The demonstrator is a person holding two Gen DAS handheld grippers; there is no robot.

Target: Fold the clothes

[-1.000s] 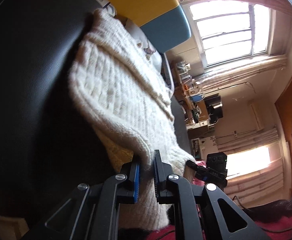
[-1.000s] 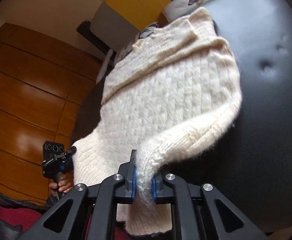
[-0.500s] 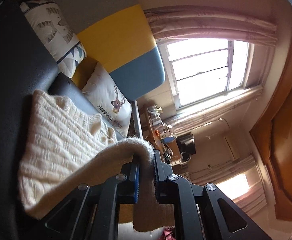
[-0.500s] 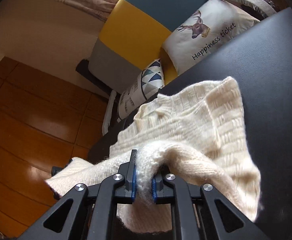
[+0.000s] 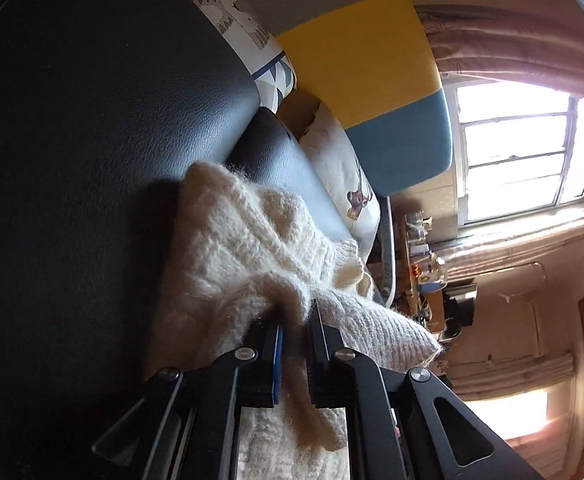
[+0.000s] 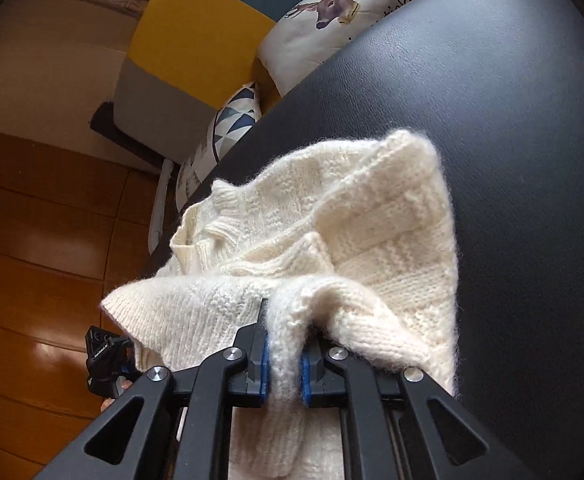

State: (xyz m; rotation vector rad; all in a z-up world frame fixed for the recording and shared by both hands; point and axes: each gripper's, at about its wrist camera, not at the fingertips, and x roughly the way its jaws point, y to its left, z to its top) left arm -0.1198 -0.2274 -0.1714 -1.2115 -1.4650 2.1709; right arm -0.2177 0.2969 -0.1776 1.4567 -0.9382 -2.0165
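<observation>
A cream knitted sweater (image 5: 236,248) lies on a black leather seat (image 5: 92,128), its near part folded up over the rest. My left gripper (image 5: 293,320) is shut on a thick fold of its hem, low over the collar end. In the right wrist view the same sweater (image 6: 391,216) spreads over the black seat (image 6: 511,100), and my right gripper (image 6: 286,320) is shut on another bunch of the hem. The left gripper (image 6: 106,354) shows small at the lower left, a hand under it.
Beyond the seat stand a deer-print cushion (image 6: 331,12), a triangle-pattern cushion (image 6: 228,128) and a grey, yellow and blue chair back (image 5: 367,64). A wooden wall (image 6: 32,240) is on the left, a bright window (image 5: 523,144) and a cluttered desk (image 5: 423,248) on the right.
Both grippers have carried the hem up and forward over the sweater towards its collar. The sweater went from hanging off the seat edge to lying doubled on the seat.
</observation>
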